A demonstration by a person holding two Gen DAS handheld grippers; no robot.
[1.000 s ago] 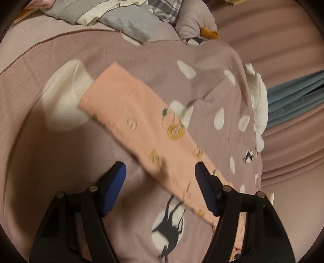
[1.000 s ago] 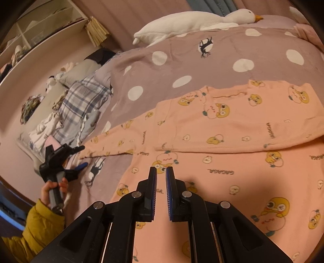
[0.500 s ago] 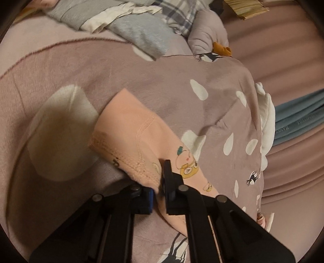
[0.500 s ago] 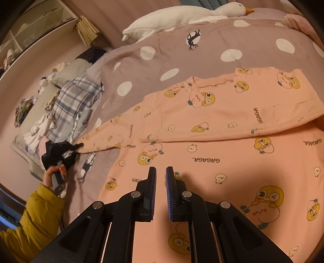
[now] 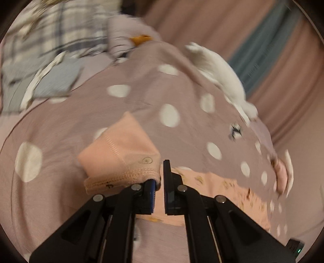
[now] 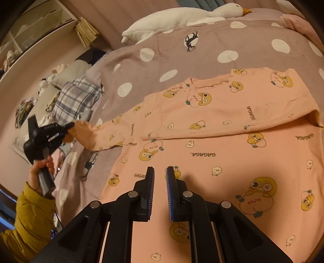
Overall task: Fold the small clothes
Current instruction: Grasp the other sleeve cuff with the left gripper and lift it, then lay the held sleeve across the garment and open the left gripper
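Observation:
A pink child's shirt (image 6: 222, 141) with yellow cartoon prints lies on the spotted mauve bedspread (image 6: 172, 52), its top part folded down over the body. My left gripper (image 5: 160, 182) is shut on the shirt's sleeve cuff (image 5: 121, 157) and holds it lifted off the bed; it also shows in the right wrist view (image 6: 68, 126) at the left. My right gripper (image 6: 160, 182) hovers over the shirt's lower body, jaws nearly together with a narrow gap and nothing between them.
A white goose plush (image 6: 182, 18) lies along the far side of the bed. A plaid cloth (image 6: 77, 99) and other clothes are piled at the bed's left end. A shelf (image 6: 40, 26) stands beyond. Pink curtains (image 5: 232, 30) hang behind.
My left gripper closed on the sleeve cuff and has lifted it, swinging it toward the shirt body. My right gripper has stayed over the shirt.

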